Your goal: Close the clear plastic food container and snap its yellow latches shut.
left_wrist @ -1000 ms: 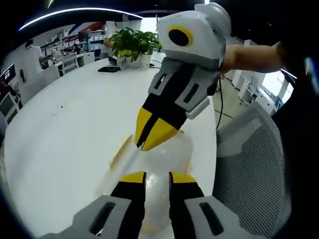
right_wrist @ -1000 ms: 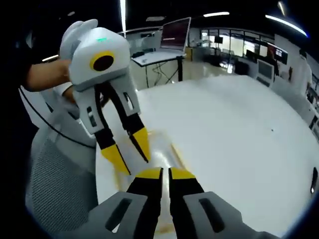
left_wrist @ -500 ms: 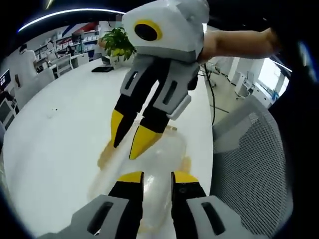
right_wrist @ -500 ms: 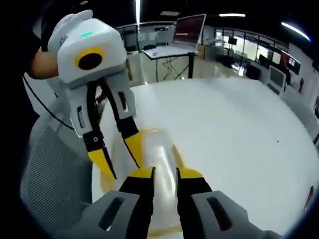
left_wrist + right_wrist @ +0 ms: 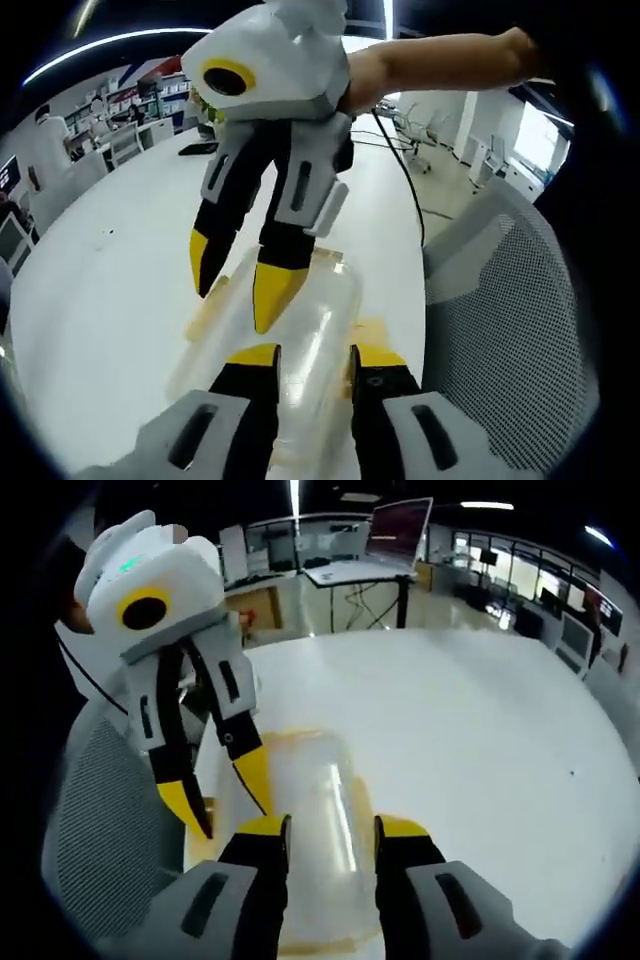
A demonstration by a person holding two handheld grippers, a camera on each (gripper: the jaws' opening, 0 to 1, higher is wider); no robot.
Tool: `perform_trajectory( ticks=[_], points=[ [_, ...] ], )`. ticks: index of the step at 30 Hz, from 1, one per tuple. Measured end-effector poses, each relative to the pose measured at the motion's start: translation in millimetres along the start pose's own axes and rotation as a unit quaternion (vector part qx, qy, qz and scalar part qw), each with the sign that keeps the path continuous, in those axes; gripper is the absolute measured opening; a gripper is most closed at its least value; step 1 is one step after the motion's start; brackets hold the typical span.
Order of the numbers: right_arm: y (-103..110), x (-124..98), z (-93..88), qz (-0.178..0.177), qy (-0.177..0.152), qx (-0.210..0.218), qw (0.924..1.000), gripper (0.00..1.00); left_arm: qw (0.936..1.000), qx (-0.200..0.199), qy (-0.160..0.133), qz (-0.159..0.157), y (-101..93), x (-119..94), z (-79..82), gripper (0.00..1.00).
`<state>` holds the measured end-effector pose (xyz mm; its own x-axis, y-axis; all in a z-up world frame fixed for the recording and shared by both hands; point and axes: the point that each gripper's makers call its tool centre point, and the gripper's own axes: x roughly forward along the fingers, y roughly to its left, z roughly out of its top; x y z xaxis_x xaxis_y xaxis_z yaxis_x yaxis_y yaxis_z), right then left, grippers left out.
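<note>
The clear plastic food container [image 5: 300, 340] with yellow latches [image 5: 372, 328] lies on the white worktop [image 5: 110, 290]. Above it hover the left gripper [image 5: 312, 352] and right gripper [image 5: 331, 825], each with jaws parted and gripping nothing. A grey mesh chair [image 5: 500, 330] stands just beside the container.

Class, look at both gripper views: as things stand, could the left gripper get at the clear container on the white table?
Probably yes. The left gripper is open, its jaws either side of the clear container. The right gripper, also open, hangs over the container's far part and might crowd it.

Your two claws crowded each other over the container [image 5: 305, 810]; the mesh chair [image 5: 505, 330] hemmed one side, bare surface [image 5: 480, 720] lay free beyond.
</note>
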<state>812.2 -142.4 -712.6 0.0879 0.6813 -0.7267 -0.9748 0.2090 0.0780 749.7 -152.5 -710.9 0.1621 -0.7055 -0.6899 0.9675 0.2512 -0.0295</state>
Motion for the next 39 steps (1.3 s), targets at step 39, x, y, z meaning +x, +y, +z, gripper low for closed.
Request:
perform_trajectory(
  ticks=[39],
  points=[
    [-2.2,9.1,-8.6,0.101,0.079,0.043,0.9908,0.36,0.9831,0.180,-0.023,0.028,-3.3,12.1,2.4,0.30]
  ],
)
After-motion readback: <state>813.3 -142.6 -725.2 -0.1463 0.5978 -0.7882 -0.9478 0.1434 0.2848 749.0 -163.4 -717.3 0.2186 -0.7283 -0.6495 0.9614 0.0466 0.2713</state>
